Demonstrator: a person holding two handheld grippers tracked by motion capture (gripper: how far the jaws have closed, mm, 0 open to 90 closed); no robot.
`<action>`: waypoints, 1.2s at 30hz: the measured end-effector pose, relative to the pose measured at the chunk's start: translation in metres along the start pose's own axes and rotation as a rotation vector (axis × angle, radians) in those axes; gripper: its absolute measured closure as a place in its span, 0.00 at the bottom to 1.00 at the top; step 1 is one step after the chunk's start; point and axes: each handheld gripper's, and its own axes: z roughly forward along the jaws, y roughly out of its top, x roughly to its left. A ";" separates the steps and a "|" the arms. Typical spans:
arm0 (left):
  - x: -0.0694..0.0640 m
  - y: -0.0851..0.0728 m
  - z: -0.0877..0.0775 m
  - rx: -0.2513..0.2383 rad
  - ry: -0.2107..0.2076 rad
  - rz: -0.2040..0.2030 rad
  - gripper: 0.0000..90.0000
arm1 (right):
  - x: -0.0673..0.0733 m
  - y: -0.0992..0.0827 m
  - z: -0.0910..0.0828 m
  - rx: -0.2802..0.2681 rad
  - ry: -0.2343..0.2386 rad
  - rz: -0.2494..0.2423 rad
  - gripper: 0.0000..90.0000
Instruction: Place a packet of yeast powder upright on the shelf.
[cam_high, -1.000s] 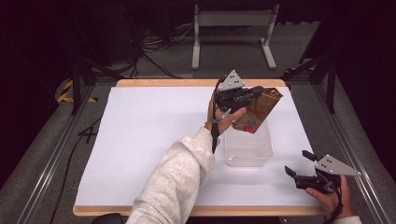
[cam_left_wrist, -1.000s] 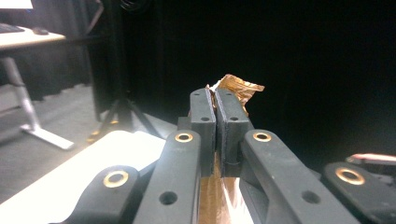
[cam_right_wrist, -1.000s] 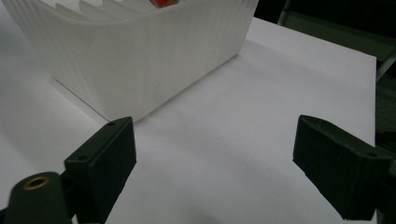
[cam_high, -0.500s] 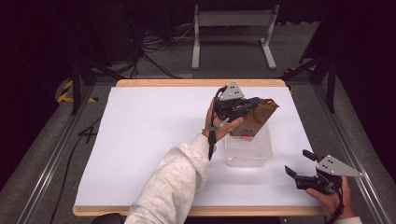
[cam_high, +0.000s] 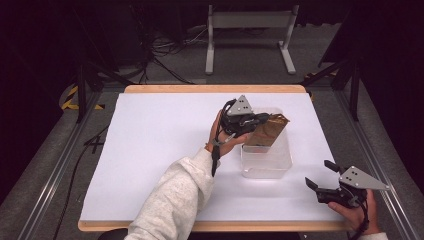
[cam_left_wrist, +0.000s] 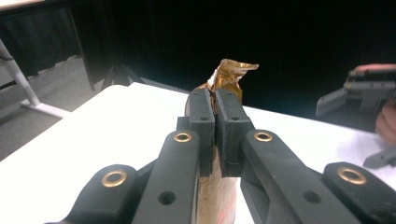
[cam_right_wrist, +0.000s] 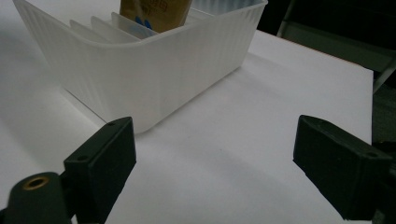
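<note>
A gold-brown foil packet (cam_high: 268, 131) hangs tilted with its lower end inside a clear plastic bin (cam_high: 267, 169) at the table's right middle. My left gripper (cam_high: 257, 121) is shut on the packet's upper part. In the left gripper view the pads pinch the packet (cam_left_wrist: 232, 74), whose crumpled top edge sticks out beyond my left gripper (cam_left_wrist: 215, 105). My right gripper (cam_high: 320, 173) rests open near the front right corner, with nothing between its jaws. The right gripper view has the bin (cam_right_wrist: 154, 79) ahead of my right gripper (cam_right_wrist: 212, 154), with the packet (cam_right_wrist: 156, 11) standing among thin white dividers (cam_right_wrist: 100, 25).
The bin stands on a white sheet (cam_high: 160, 145) covering the wooden table. A metal stand (cam_high: 247, 20) and cables lie on the floor beyond the far edge. The other hand's gripper (cam_left_wrist: 369, 88) shows at the right of the left gripper view.
My left gripper has come down and slightly nearer with the packet, whose lower end has sunk into the bin. The right gripper has stayed where it was.
</note>
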 end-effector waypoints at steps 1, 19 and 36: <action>0.000 -0.001 -0.002 0.001 -0.007 -0.008 0.96 | 0.000 0.000 0.000 0.001 -0.001 0.000 0.15; 0.015 -0.016 -0.026 0.049 -0.011 -0.011 0.96 | 0.002 0.000 0.002 0.017 0.010 0.002 0.15; 0.014 -0.017 -0.023 0.103 0.025 0.011 0.96 | 0.001 0.001 0.006 0.017 0.008 0.003 0.16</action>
